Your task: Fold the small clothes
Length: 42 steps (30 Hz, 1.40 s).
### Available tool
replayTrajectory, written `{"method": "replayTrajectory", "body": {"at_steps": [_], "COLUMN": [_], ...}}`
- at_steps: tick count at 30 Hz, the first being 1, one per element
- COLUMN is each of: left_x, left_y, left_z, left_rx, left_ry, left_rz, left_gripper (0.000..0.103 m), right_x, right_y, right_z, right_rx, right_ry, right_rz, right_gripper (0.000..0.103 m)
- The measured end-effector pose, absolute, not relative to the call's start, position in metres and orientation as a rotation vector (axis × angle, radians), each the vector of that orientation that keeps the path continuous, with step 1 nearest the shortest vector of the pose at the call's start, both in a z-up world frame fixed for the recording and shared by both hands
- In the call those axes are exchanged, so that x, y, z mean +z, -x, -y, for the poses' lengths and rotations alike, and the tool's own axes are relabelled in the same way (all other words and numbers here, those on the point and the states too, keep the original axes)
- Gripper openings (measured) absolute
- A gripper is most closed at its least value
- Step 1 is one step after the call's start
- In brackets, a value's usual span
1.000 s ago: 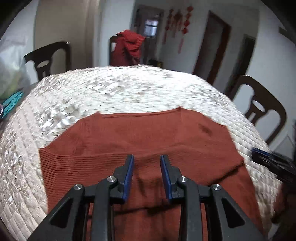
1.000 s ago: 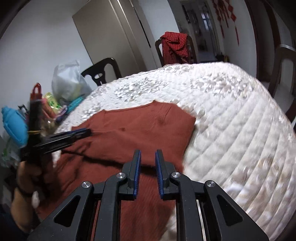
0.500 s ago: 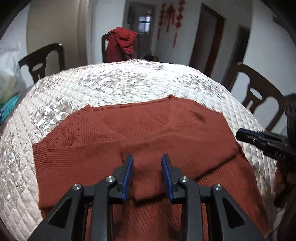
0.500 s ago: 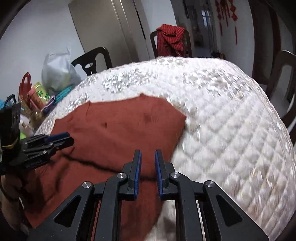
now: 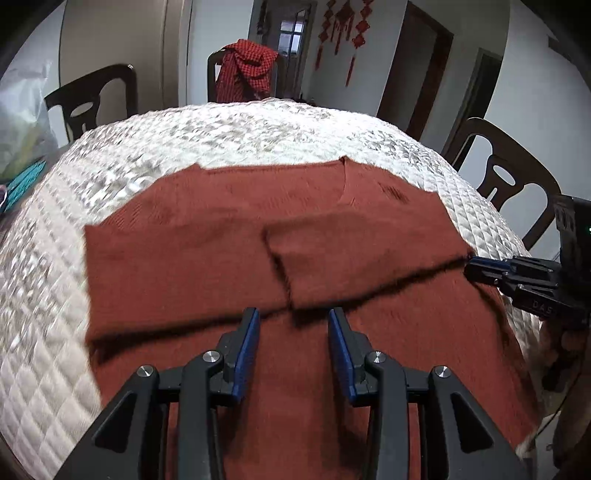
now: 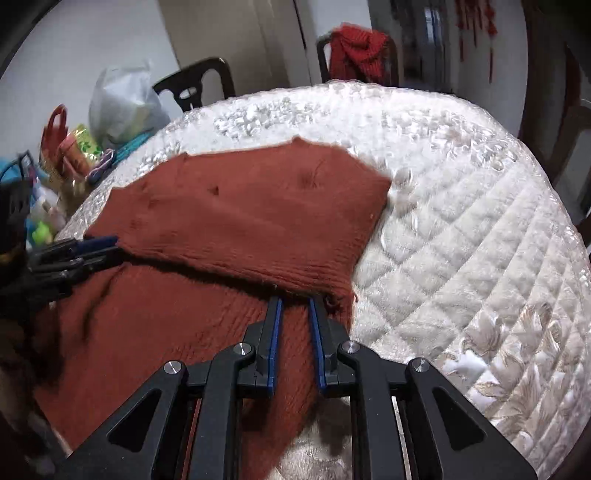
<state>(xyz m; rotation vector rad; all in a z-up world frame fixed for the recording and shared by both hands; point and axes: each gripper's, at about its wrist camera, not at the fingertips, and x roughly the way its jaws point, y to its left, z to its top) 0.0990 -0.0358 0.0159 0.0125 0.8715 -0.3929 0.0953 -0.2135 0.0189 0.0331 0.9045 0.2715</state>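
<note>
Covering the round table (image 5: 155,155) is a quilted, cream-white cloth with a shiny floral pattern, and the rust-red knitted sweater (image 5: 207,251) lies flat across its near half, its far part folded back toward the viewer so that a doubled edge runs across the middle.

At the far left, seen from the right wrist, a white plastic bag (image 6: 122,107), a red-handled bag (image 6: 55,125) and small colourful packets crowd the table's edge; what they are is hard to make out through the blur. Behind them stands a dark wooden chair (image 6: 195,83).

Left of centre, the left tongs (image 5: 293,317) hover over the sweater's fold edge with the jaws opening; nothing is between the blue pads, and the cloth lies beneath them. Beyond the far rim of the table another chair carries a red checked garment (image 5: 245,70), with a doorway and red hanging ornaments (image 5: 345,22) on the wall behind.

To the right, the right tongs (image 6: 295,302) stand narrowly parted at the fold's right corner; whether they pinch the knit I cannot tell, since the tips meet the edge in shadow. Farther right a third dark chair (image 5: 506,177) stands by the table, partly cut off by the tongs' housing.
</note>
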Motion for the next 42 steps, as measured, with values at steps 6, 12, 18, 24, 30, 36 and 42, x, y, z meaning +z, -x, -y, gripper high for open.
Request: {"method": "replayTrajectory", "body": {"at_steps": [6,12,18,24,30,36,42], "left_x": [0.023,0.019,0.001,-0.001,-0.003,-0.003,-0.004], "left_y": [-0.063,-0.027,-0.008,0.004,0.027,0.035,0.042], "left_z": [0.0,-0.044,-0.065,-0.051,-0.045,-0.043,-0.038], "left_rx": [-0.367,-0.292,-0.26,-0.303,-0.333,-0.364,-0.384], "left_ry": [0.014,0.085,0.171,0.203,0.228,0.246,0.215], "left_rz": [-0.822,-0.781,-0.794,-0.784,-0.764,-0.77,-0.776], "left_gripper": [0.043,0.045,0.047,0.047,0.047,0.047,0.039], "right_x": [0.036,0.031,0.016,0.013,0.01,0.006,0.007], "right_y": [-0.064,-0.03,-0.016,-0.011,0.012,0.029,0.035], "right_z": [0.213,0.231,0.237,0.238,0.235,0.229,0.219], "right_rx": [0.354,0.406,0.392,0.394,0.472,0.547,0.566], "right_ry": [-0.065,-0.174,-0.239,-0.294,-0.346,-0.387,-0.343], "right_rz": [-0.875,-0.882,-0.917,-0.905,-0.906,-0.932,-0.935], "right_gripper": [0.02,0.025,0.043,0.044,0.044,0.044,0.043]}}
